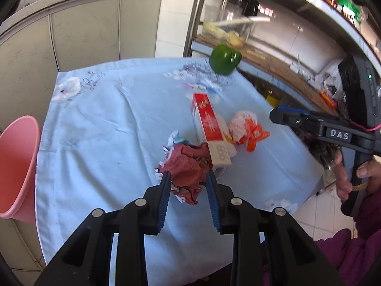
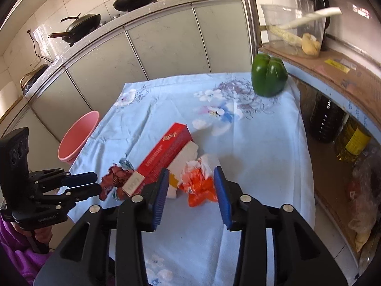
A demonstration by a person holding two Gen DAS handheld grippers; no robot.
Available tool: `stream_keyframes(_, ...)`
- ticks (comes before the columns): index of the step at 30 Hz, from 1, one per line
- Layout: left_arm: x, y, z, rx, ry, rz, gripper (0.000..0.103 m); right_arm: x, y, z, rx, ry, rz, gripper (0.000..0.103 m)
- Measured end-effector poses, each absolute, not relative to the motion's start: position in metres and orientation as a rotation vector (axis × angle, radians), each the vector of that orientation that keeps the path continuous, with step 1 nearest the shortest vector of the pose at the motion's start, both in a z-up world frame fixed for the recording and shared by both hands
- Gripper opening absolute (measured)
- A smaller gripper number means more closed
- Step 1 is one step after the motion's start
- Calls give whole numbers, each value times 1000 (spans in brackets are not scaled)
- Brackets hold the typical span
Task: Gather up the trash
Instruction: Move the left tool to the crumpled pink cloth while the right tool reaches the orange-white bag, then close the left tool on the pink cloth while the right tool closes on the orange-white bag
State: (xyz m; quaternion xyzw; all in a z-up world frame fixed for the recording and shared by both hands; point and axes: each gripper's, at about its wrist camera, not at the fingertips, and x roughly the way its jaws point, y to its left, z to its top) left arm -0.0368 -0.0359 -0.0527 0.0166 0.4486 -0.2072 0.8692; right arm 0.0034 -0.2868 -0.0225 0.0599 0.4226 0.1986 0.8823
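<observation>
In the left wrist view the left claw [image 1: 188, 178] stands wide around a crumpled maroon wrapper [image 1: 188, 164] at centre frame, on the blue-clothed surface [image 1: 107, 124]. The right claw [image 2: 190, 178] (equally wide) flanks an orange-and-white wrapper [image 2: 198, 181] low in its frame. A red box [image 1: 207, 121] lies between them; a pink bin [image 1: 16, 164] sits at the left edge.

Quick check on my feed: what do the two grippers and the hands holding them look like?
Both are black plastic, with blue ribbed pads inside the fingers and silver pivot pins. The right gripper carries a white "DAS" label, a black box with a green light, and a pink cord. The left gripper has a black camera block on top. The bare right hand shows a purple sleeve.
</observation>
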Motion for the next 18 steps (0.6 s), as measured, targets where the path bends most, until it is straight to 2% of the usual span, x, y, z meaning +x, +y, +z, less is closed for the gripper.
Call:
stream_keyframes(12,-20,-36,-71,46,968,-355,29,14,-283,-52,87,956,414,40)
stream_keyframes(18,-14,-26,-69,-15,936,-335,24,16,-278,-62,49,969,407,40)
